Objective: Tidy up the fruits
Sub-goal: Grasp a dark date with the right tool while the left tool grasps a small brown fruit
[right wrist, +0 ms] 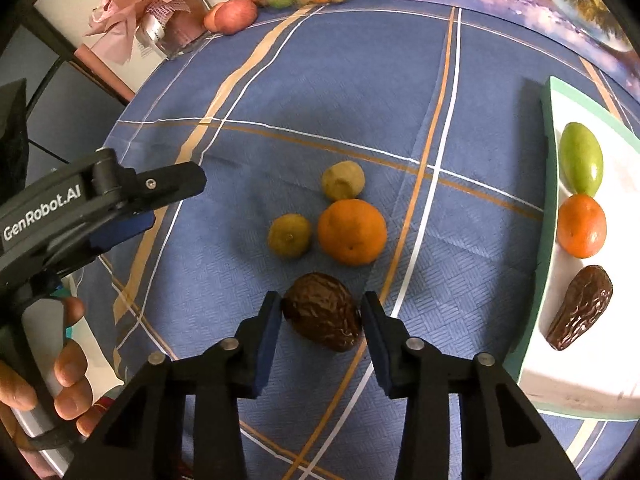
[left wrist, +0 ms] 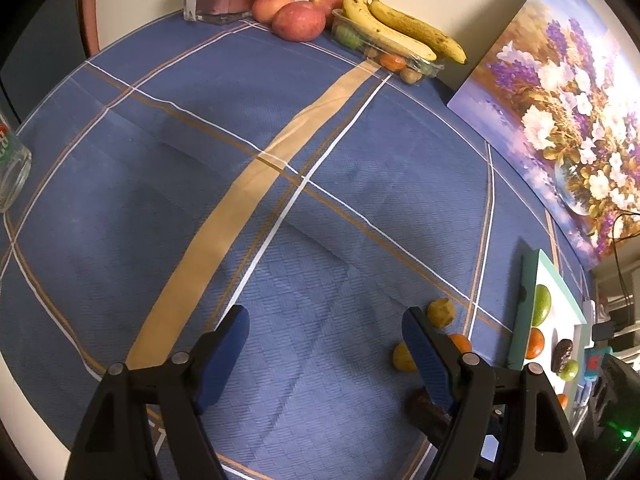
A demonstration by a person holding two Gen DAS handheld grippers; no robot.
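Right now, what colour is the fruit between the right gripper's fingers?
Dark brown date, clearest in the right wrist view.

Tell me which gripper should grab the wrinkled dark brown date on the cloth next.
Right. The right gripper is open, its fingers flanking the wrinkled dark brown date. The left gripper is open over bare blue checked tablecloth, the date outside its fingers.

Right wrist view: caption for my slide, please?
Right gripper, jaws open, straddles a wrinkled date beside a loose orange on the blue tablecloth.
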